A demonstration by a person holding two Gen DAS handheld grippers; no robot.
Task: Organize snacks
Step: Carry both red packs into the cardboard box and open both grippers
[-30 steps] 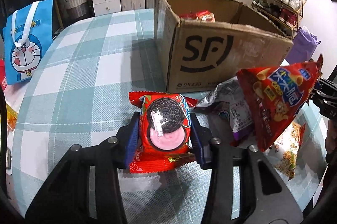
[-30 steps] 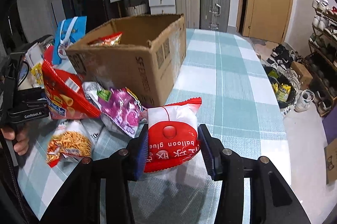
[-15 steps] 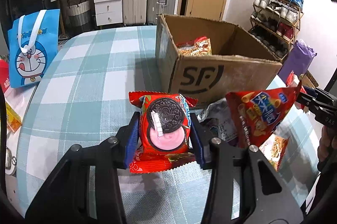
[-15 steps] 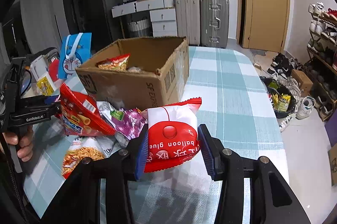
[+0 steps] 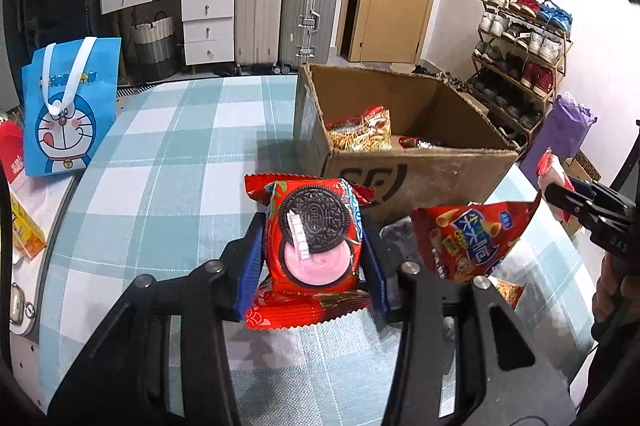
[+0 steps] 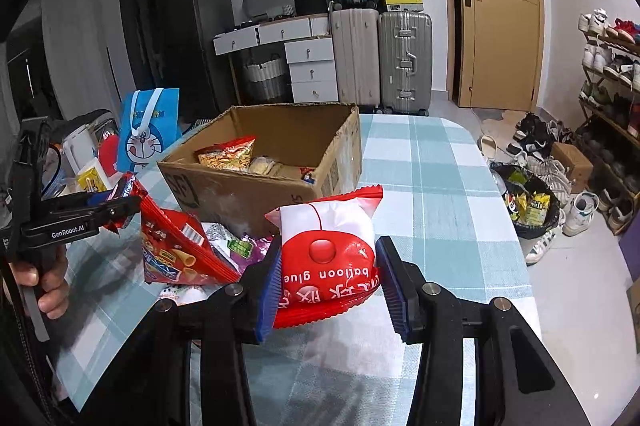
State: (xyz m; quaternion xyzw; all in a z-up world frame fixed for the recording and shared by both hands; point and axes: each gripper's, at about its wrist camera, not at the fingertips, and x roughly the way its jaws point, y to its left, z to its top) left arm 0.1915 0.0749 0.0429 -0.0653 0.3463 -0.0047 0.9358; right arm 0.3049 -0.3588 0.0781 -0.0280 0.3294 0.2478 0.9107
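Observation:
My left gripper is shut on a red Oreo pack, held above the checked tablecloth in front of the open cardboard box. My right gripper is shut on a red and white balloon-glue packet, also lifted off the table. Inside the box lie a noodle snack bag and a few other packs. Between the grippers, by the box's front, sits a pile of snacks: a red triangular chip bag, a purple packet and an orange noodle bag.
A blue Doraemon bag stands at the table's left edge, with a yellow carton near it. Suitcases, drawers and a shoe rack line the room behind. On the floor beside the table's right edge stands a bin.
Both grippers have risen with their packs still held. The views now look down into the box, so more of its contents shows.

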